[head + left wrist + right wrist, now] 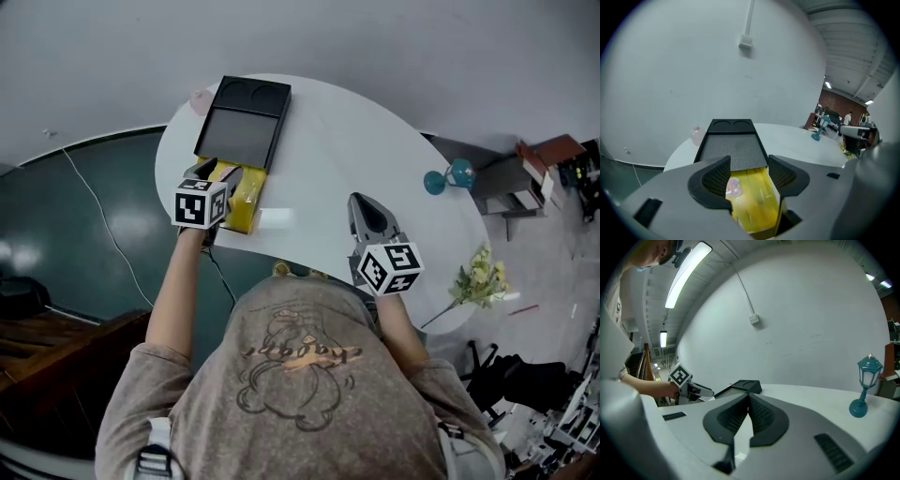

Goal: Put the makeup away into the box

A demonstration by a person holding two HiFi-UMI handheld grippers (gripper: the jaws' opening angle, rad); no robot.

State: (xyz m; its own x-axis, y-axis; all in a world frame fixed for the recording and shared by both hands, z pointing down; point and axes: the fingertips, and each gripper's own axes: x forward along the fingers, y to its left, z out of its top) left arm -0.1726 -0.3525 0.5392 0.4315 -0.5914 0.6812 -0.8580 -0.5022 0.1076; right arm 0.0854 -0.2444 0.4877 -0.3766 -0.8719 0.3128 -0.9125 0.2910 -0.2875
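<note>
- L gripper (pixel 749 161): jaws wide apart, clamped on yellow makeup pack (pixel 752 201); pads against its 2 sides, pink sticker (pixel 733 187) by L pad.
- Pack is at near end of black box (pixel 732 147), its far end over box's near edge.
- Box: open, grey liner, 2 round recesses at far end.
- R gripper (pixel 747 399): jaws closed tip to tip, nothing btwn; right of box, well apart, over white table (pixel 328 150).
- Pale pink item (pixel 696 135) just beside box's far-left corner.
- Teal lamp (pixel 865 385) well right of box; flowers (pixel 478 277) further right, at table edge.
</note>
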